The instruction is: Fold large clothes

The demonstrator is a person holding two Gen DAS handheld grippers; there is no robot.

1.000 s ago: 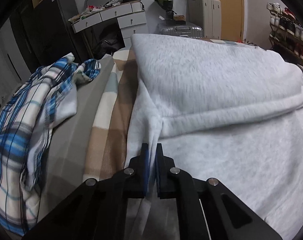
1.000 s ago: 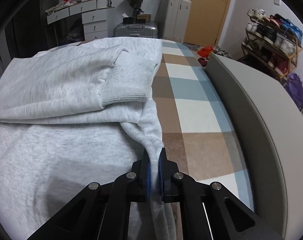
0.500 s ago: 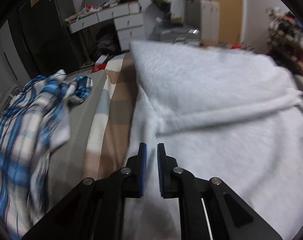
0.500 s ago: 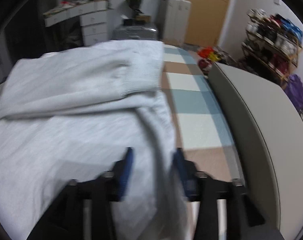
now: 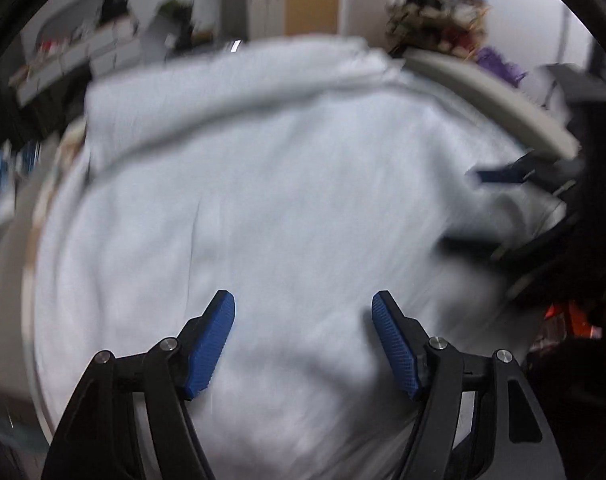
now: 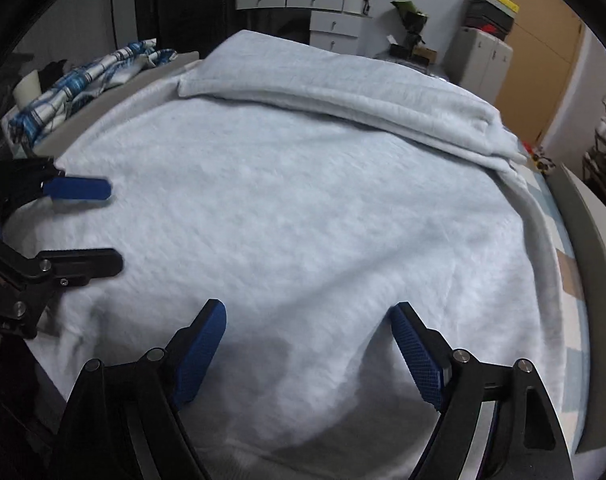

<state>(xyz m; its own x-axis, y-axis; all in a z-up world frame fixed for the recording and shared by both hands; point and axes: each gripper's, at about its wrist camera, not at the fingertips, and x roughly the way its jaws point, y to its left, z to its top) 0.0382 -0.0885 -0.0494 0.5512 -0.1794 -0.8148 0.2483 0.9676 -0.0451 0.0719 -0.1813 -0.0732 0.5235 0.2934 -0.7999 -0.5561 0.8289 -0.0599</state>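
A large light-grey sweatshirt [image 6: 303, 200] lies spread flat on the bed, with one sleeve folded across its far part [image 6: 343, 100]. My right gripper [image 6: 307, 310] hovers over its near half. The jaws are opening wide, and nothing is between the blue pads [image 6: 199, 356]. My left gripper [image 6: 111, 228] reaches in from the left, its jaws also opening and empty. In the blurred left wrist view the left gripper [image 5: 303, 308] is over the sweatshirt [image 5: 263, 200], and the right gripper [image 5: 475, 208] shows at the right edge.
A blue plaid shirt [image 6: 83, 76] lies crumpled at the bed's far left. A checked blanket [image 6: 563, 264] shows to the right of the sweatshirt, beside a grey raised edge [image 6: 591, 240]. White drawers [image 6: 303, 0], a cabinet [image 6: 479, 60] and a shoe rack stand behind.
Both grippers were shut on the sweatshirt's side edges. They have let go, opened wide and swung inward over the middle of the garment, and each now sees the other.
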